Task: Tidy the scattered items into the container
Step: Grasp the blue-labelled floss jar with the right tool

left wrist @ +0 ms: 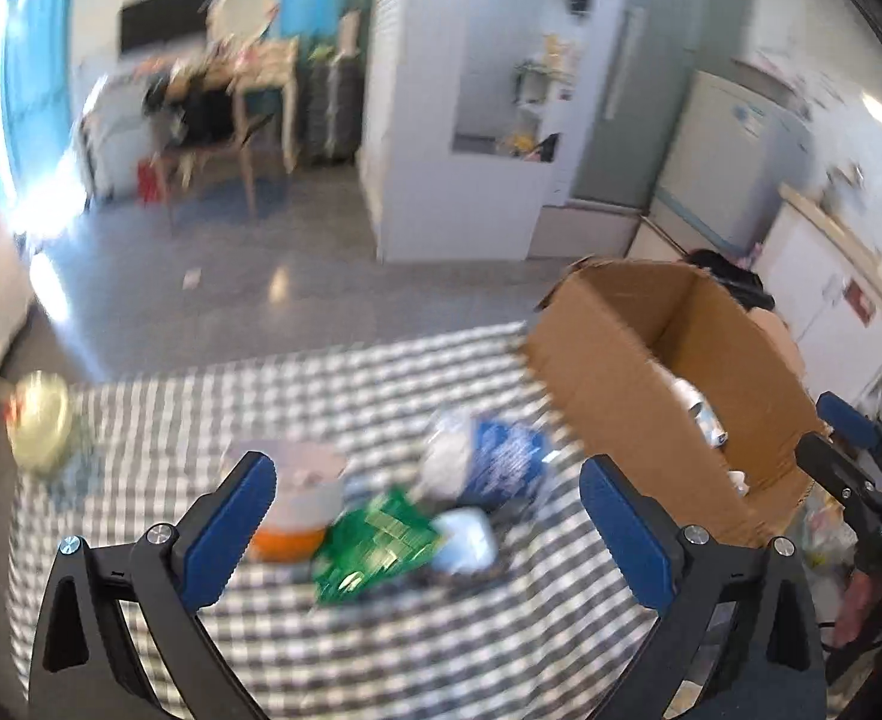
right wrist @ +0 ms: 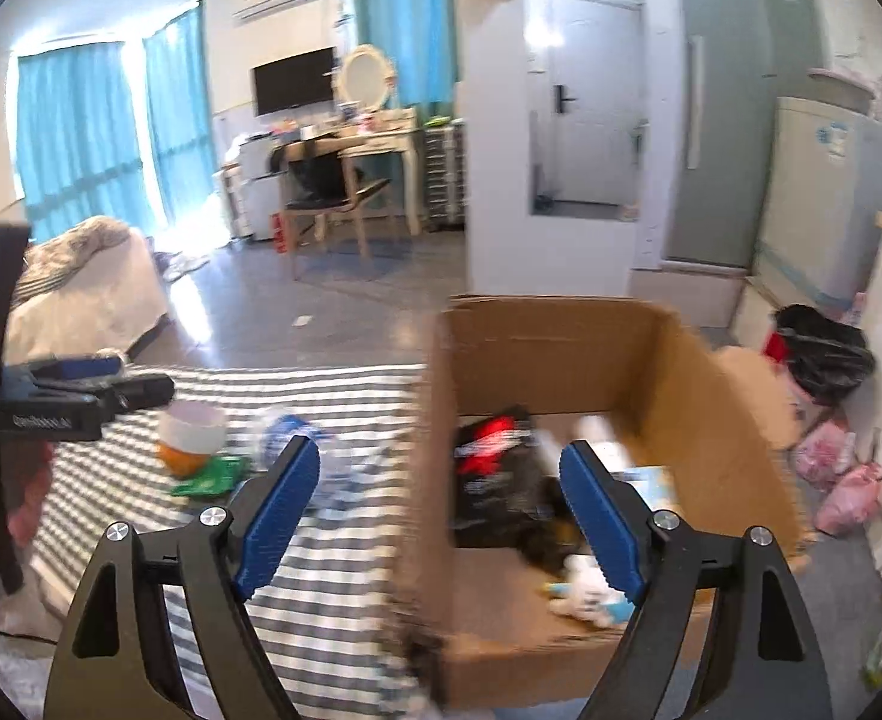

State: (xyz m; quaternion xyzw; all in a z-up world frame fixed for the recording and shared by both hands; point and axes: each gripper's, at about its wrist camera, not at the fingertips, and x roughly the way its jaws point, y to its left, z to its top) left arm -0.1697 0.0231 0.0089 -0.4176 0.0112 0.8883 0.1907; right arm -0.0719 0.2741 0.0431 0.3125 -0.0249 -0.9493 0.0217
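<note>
Left wrist view: left gripper (left wrist: 426,492) spread wide, empty, above the black-and-white checked tablecloth (left wrist: 321,648). Between its fingers lie a green foil packet (left wrist: 375,540), white-and-orange cup (left wrist: 300,501) and blue-white plastic bag (left wrist: 489,462). Brown cardboard box (left wrist: 621,372) at the cloth's right edge.

Right wrist view: right gripper (right wrist: 441,507) wide, empty, straddling the box's left wall; black-and-red packet (right wrist: 489,480) inside.

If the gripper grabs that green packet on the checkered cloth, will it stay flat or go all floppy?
Probably floppy: the green packet looks like a thin, crinkled, shiny wrapper lying flat on the checkered cloth, so it would likely bend and droop from the left gripper. It also looks light, and the glossy film may slip between the pads. The picture is blurry, so this is a guess.
</note>
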